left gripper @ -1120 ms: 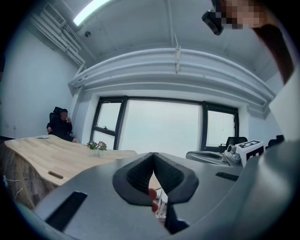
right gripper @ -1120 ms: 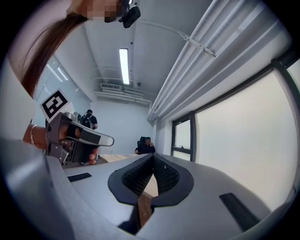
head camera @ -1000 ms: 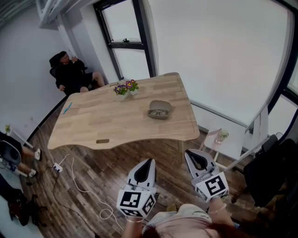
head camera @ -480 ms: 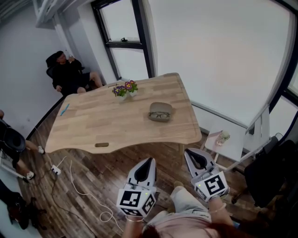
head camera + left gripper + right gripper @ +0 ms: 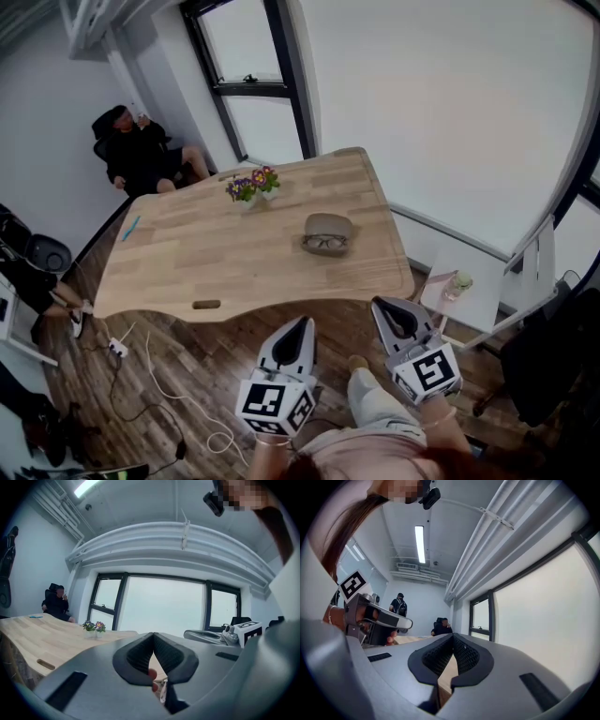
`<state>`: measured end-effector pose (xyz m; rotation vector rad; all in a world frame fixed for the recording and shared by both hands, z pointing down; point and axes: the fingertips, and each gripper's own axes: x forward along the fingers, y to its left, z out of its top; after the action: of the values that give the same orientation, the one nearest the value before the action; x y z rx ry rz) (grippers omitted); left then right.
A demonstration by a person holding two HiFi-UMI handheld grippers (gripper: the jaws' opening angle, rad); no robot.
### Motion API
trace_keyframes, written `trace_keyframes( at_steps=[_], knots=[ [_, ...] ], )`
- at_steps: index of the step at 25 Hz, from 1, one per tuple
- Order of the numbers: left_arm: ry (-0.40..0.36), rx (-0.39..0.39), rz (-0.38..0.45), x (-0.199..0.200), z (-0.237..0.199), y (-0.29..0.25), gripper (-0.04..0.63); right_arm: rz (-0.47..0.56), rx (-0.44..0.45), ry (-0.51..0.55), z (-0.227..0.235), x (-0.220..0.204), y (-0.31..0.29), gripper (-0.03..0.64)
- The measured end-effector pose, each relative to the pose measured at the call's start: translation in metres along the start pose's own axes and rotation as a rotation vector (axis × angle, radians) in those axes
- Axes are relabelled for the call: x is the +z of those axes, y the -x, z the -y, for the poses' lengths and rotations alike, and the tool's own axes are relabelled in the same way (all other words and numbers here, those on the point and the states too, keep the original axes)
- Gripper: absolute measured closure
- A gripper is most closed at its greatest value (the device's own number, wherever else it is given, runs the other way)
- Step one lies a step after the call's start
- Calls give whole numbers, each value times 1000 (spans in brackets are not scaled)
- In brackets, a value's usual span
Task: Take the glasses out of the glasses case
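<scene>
Left hand-held gripper (image 5: 298, 326) and right hand-held gripper (image 5: 383, 307) hang closed, empty, apart from the counter (image 5: 211, 255), where glasses (image 5: 326, 243) lie in the open case (image 5: 329, 225).

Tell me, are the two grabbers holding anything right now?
No, nothing is held. The left gripper and right gripper both have their jaws shut with nothing between them. The glasses lie in the open glasses case on the table.

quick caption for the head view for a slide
Left gripper and right gripper, both shut, held short of the wooden table where the glasses sit in the open glasses case.
</scene>
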<state>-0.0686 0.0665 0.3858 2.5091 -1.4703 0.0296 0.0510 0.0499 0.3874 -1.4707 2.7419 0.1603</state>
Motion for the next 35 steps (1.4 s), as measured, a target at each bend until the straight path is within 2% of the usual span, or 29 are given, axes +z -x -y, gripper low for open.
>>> trace_keyframes(
  at_steps=[21,35],
  knots=[
    [15,45,-5,31,-46,-113,594,-17,83,-37,73,-8,-108,615],
    [48,109,-9,32,-81,-176,594,-108,187,0,114,-40,-177,615]
  ],
)
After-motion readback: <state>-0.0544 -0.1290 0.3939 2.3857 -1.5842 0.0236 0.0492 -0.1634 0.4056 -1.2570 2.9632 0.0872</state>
